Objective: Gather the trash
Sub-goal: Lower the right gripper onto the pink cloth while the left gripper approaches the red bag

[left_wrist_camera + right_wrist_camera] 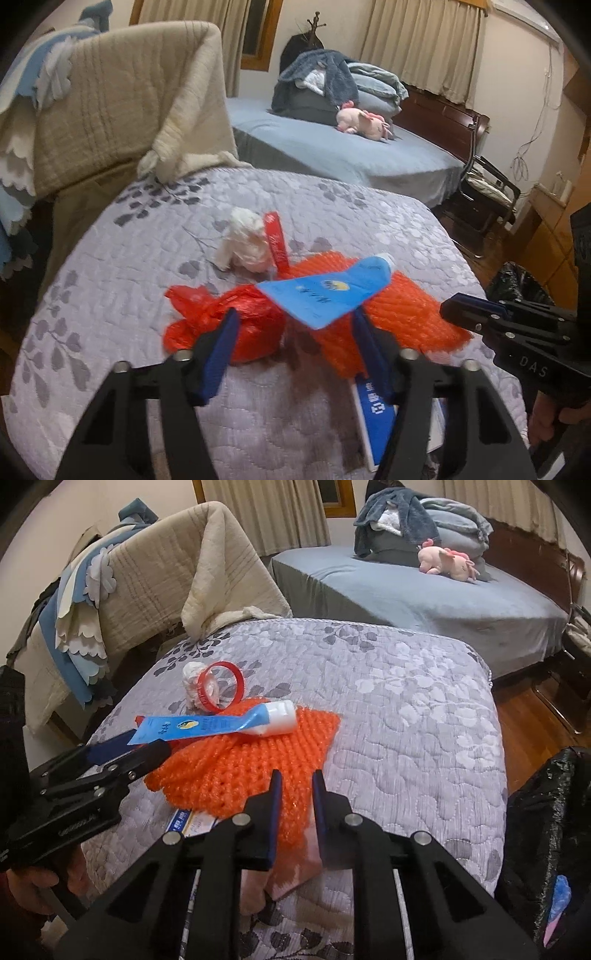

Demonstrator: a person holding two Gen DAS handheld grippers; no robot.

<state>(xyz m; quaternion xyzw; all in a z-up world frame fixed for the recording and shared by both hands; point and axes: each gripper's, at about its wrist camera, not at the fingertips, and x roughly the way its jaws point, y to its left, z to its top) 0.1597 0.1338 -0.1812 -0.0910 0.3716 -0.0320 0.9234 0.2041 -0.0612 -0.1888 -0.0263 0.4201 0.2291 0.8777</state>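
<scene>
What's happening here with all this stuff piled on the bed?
A person is clearing trash off a quilted bed with a hand-held gripper in each hand. The right hand-held gripper has closed on the edge of an orange foam net. The left hand-held gripper sits half open around a blue tube lying on that net. A black trash bag waits beside the bed.

Ahead of me a pink plush toy (448,563) lies on the blue bed (443,605), beside piled blankets (424,517). To my left a beige quilt (166,568) drapes over furniture.
</scene>
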